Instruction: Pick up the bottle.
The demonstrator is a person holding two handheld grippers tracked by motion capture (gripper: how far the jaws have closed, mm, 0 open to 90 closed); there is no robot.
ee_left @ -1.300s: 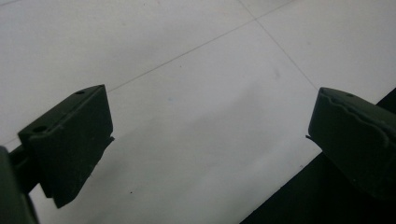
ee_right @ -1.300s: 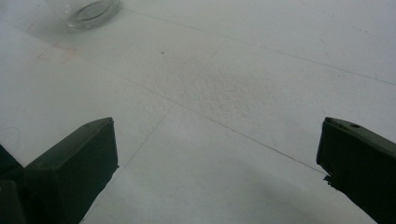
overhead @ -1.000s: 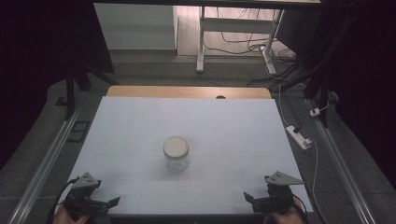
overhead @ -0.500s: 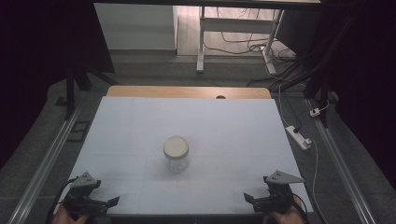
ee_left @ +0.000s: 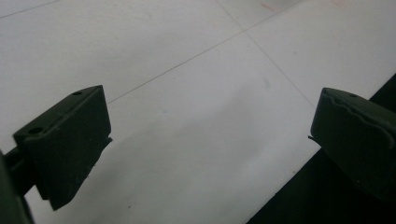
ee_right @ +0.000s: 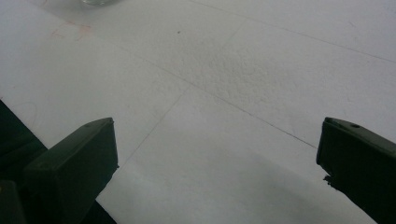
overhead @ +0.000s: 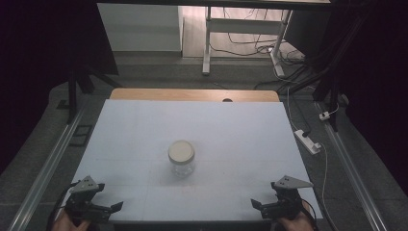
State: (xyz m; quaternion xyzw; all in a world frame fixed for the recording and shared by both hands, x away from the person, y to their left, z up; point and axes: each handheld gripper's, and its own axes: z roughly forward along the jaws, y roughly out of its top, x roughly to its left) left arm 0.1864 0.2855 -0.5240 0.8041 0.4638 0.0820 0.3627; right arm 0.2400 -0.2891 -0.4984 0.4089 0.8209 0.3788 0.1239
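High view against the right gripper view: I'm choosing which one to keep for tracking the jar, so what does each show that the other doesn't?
The high view alone shows the whole glass jar with its pale lid, upright mid-table, plus the left gripper, the person's hands, and the floor and cables beyond the table. The right gripper view alone shows the right gripper close up, jaws wide apart with bare table between, and just the jar's base at its top edge. Both share the white table, the jar and the right gripper.

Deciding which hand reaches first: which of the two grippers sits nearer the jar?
Neither clearly. The jar stands mid-table; the left gripper and right gripper flank it about equally at the near edge, both open.
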